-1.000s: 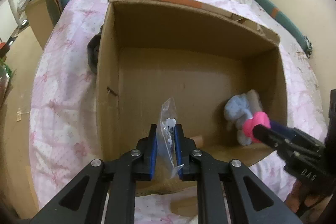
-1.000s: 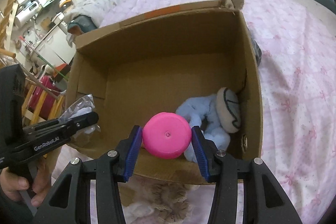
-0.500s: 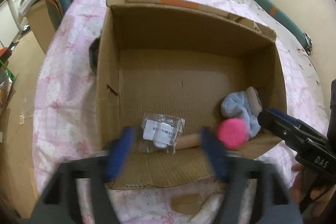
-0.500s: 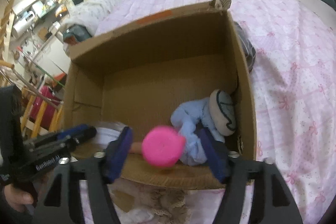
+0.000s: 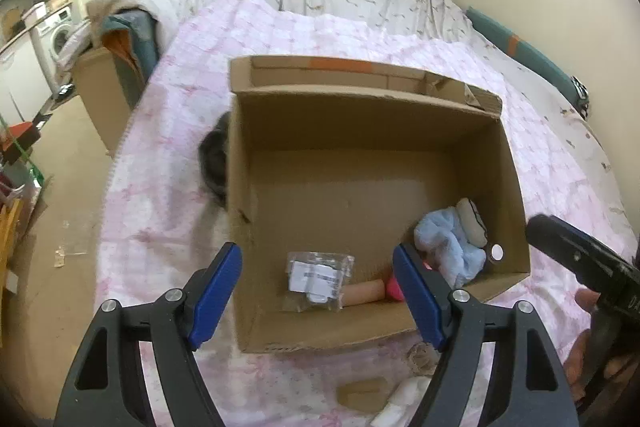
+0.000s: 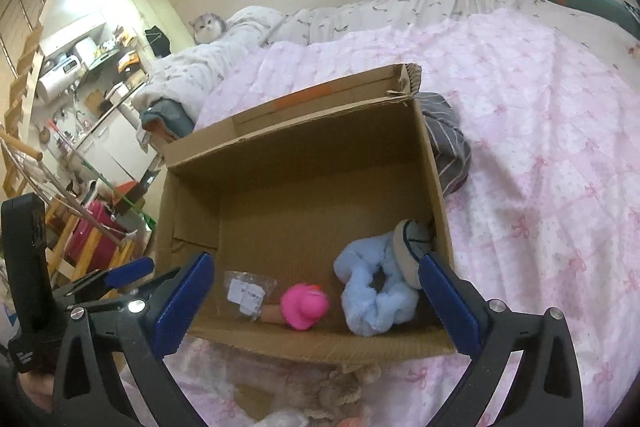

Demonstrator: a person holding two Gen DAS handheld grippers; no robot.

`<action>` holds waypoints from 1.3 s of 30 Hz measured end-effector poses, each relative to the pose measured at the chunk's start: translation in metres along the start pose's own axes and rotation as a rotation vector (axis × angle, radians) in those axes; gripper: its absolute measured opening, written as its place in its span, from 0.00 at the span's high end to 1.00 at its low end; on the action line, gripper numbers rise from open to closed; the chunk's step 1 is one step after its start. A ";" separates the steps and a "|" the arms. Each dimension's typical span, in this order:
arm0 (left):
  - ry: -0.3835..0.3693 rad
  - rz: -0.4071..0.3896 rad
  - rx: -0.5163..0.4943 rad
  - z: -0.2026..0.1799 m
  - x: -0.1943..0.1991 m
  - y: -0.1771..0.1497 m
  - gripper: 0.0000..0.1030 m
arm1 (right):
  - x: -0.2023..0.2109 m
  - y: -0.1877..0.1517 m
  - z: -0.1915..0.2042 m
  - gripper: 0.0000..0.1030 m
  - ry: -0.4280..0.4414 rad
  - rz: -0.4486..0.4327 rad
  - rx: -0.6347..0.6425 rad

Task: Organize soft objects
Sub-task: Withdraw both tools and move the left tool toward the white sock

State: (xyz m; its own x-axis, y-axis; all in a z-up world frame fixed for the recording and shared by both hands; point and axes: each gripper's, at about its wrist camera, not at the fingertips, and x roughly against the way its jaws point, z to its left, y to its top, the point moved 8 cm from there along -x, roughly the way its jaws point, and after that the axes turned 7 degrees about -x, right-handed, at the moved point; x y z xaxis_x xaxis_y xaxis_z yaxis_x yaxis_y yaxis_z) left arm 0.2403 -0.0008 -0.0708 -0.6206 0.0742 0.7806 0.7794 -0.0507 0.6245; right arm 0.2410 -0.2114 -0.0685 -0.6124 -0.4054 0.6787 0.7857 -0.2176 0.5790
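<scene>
Three things lie in the cardboard box on the bed: a clear plastic packet, a pink toy with a tan stick-like part, and a light blue plush. Both the left tongs and the right tongs are spread wide above the near wall of the box and hold nothing. I judge that a drop into the box is finished, and the next move calls for picking more soft things lying on the bed in front of the box, perhaps the beige fluffy item, which is poorly seen. The pink toy lies flat by the near wall, its long axis along that wall, pink head toward the plush.
</scene>
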 end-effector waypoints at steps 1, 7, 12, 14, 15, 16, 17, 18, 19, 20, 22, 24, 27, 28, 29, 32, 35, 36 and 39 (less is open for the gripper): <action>0.006 -0.004 0.004 0.003 0.004 -0.001 0.27 | 0.002 -0.001 0.000 0.00 -0.014 0.001 0.004; 0.003 0.000 0.059 0.017 0.020 -0.017 0.27 | 0.019 -0.014 0.010 0.00 -0.017 0.023 -0.010; 0.011 -0.018 0.048 0.020 0.038 -0.032 0.27 | 0.041 -0.030 0.027 0.00 -0.028 0.014 0.055; -0.001 -0.026 0.040 0.019 0.044 -0.036 0.27 | 0.048 -0.037 0.030 0.00 -0.025 0.013 0.058; -0.002 -0.031 0.042 0.019 0.049 -0.039 0.27 | 0.052 -0.040 0.030 0.00 -0.027 0.015 0.061; 0.007 -0.033 0.037 0.019 0.053 -0.044 0.27 | 0.054 -0.044 0.030 0.00 -0.035 0.018 0.064; 0.014 -0.037 0.030 0.019 0.055 -0.046 0.27 | 0.056 -0.048 0.030 0.00 -0.039 0.020 0.065; 0.027 -0.045 0.019 0.020 0.059 -0.051 0.27 | 0.058 -0.051 0.030 0.00 -0.043 0.024 0.067; 0.034 -0.044 0.015 0.021 0.060 -0.055 0.27 | 0.060 -0.056 0.030 0.00 -0.045 0.028 0.067; 0.031 -0.035 0.018 0.023 0.061 -0.061 0.27 | 0.061 -0.061 0.029 0.00 -0.046 0.031 0.064; 0.020 -0.010 0.036 0.027 0.059 -0.073 0.27 | 0.062 -0.070 0.027 0.00 -0.045 0.046 0.055; 0.003 0.050 0.083 0.033 0.052 -0.088 0.27 | 0.061 -0.078 0.023 0.00 -0.040 0.059 0.034; 0.036 0.122 0.107 0.038 0.041 -0.104 0.27 | 0.054 -0.088 0.009 0.00 -0.072 0.090 -0.015; 0.049 0.123 0.100 0.038 0.039 -0.107 0.27 | 0.052 -0.091 0.004 0.00 -0.084 0.100 -0.034; 0.057 0.136 0.095 0.037 0.034 -0.109 0.27 | 0.049 -0.092 -0.001 0.00 -0.094 0.110 -0.053; 0.000 0.217 0.122 0.030 0.013 -0.118 0.27 | 0.039 -0.098 -0.011 0.00 -0.119 0.146 -0.080; -0.065 0.261 0.131 0.017 0.000 -0.125 0.27 | 0.031 -0.104 -0.015 0.00 -0.130 0.178 -0.086; -0.090 0.281 0.139 0.013 -0.005 -0.127 0.28 | 0.030 -0.105 -0.014 0.00 -0.136 0.181 -0.082; -0.171 0.341 0.159 -0.001 -0.021 -0.133 0.39 | 0.025 -0.105 -0.014 0.00 -0.142 0.182 -0.084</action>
State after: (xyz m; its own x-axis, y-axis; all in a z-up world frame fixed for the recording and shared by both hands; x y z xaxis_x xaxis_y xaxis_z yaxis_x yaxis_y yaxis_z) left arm 0.1500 0.0033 -0.1700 -0.3113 0.2451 0.9182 0.9499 0.0519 0.3082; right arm 0.1438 -0.2115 -0.1188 -0.4617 -0.3170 0.8285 0.8850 -0.2282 0.4058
